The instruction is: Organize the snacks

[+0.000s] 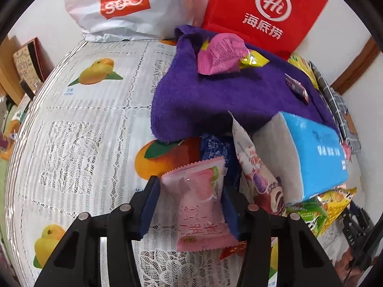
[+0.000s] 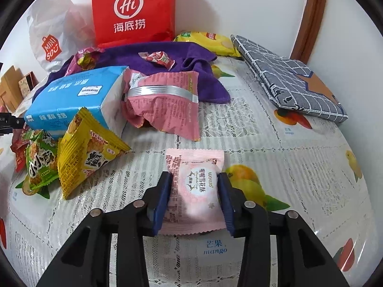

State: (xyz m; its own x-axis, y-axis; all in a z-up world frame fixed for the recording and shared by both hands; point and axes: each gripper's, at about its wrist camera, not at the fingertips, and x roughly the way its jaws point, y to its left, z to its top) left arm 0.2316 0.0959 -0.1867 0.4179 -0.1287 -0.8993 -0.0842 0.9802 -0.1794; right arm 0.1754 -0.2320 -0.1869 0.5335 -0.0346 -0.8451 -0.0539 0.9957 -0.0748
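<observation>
Left wrist view: we are holding the left gripper [image 1: 191,205] around a pink peach-print snack packet [image 1: 198,205], which is standing between the two blue pads; both pads are touching its sides, so the gripper is grasping the packet just above the tabletop [image 1: 79,129]. Behind it a blue wrapper [image 1: 215,148] and a tall white pouch with a fruit print [image 1: 258,172] are leaning beside a blue tissue pack [image 1: 313,153]. A purple towel [image 1: 215,100] is lying farther back, carrying a bright pink packet [image 1: 220,55] and a small candy [image 1: 296,88]. A white shopping bag [image 1: 124,7] and a red paper bag [image 1: 265,9] are standing against the wall.

Right wrist view: we are clamping the right gripper [image 2: 195,201] on a pale pink square snack packet [image 2: 196,191], which is resting on the fruit-print tabletop cover. To its left a yellow snack bag [image 2: 88,153] and a green snack bag [image 2: 40,160] are lying touching each other. A folded grey checked cloth [image 2: 292,79] is lying well apart, at far right.
</observation>
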